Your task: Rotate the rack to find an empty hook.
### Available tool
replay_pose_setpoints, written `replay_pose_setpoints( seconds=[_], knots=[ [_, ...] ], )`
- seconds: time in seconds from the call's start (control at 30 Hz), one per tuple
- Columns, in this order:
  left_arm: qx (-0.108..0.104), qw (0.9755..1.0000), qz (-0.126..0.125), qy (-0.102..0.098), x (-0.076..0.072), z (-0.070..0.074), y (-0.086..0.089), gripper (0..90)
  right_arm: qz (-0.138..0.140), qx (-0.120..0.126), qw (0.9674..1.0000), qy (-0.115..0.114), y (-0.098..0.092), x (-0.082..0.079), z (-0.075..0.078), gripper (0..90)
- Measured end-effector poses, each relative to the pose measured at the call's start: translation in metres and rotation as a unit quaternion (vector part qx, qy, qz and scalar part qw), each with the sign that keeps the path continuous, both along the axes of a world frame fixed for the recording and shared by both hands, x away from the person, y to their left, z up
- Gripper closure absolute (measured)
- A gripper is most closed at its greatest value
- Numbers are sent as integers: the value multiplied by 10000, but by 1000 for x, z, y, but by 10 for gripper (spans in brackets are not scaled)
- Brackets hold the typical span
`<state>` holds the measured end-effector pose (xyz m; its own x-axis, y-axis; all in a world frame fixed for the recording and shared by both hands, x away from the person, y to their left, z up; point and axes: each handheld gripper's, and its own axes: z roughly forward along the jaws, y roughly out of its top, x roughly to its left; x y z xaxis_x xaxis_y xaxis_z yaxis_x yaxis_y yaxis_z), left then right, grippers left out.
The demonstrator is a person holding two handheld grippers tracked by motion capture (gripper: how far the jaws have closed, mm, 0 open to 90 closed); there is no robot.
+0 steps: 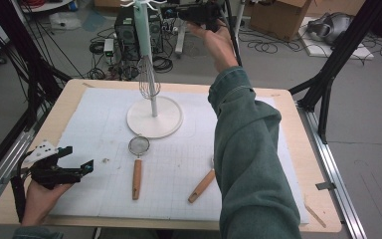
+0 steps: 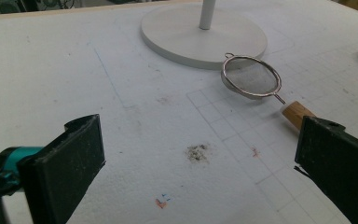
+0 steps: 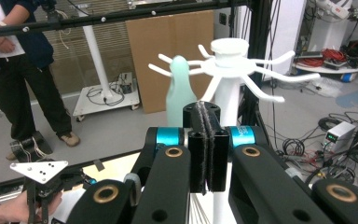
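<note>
Right gripper (image 1: pixel 199 12) raised by rack top (image 3: pixel 230 50), jaws pressed together, empty. Whisk (image 1: pixel 148 79) hangs on rack beside pole, mint handle (image 3: pixel 179 88) on hook. Left gripper (image 1: pixel 77 167) agape, resting near strainer (image 2: pixel 251 77) — empty. Risks: knocking hook arm on retreat, whisk slipping off; sleeve catching spoon (image 1: pixel 202 185).

One whisk (image 1: pixel 148 79), one strainer (image 1: pixel 139 146), one stand (image 1: pixel 154 119), two wooden-handled utensils.

White stand (image 1: pixel 154 119), pale green handle (image 3: pixel 179 88), steel mesh strainer (image 1: pixel 139 145) with tan wood handle, white gridded mat (image 1: pixel 179 164), black jaws with teal accents.
</note>
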<state>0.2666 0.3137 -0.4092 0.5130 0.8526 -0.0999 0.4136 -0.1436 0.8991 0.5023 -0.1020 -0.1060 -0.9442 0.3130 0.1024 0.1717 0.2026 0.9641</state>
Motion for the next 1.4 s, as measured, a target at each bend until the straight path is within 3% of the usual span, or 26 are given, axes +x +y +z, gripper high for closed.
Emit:
replay_pose_setpoints(
  seconds=[0.37, 0.47, 0.87, 1.23, 1.4],
  knots=[
    [0, 10000, 18, -8, -1, 1, 1, 17, 44, -50, 10000, -69, 7, -1, 3, 898],
    [3, 10000, 36, -25, -2, 1, 2, 17, 19, 70, 10000, -57, 1, 0, 5, 898],
    [-3, 10000, 82, -23, -3, 1, 5, 17, 220, 85, 9997, 40, 2, 17, -5, 898],
    [13, 10000, 49, -13, -3, 1, 3, 18, 229, 88, 9997, -28, 12, 7, -1, 899],
    [23, 10000, 41, -24, -3, 1, 2, 17, 180, -28, 9998, -51, 24, 2, -1, 899]
  ],
)
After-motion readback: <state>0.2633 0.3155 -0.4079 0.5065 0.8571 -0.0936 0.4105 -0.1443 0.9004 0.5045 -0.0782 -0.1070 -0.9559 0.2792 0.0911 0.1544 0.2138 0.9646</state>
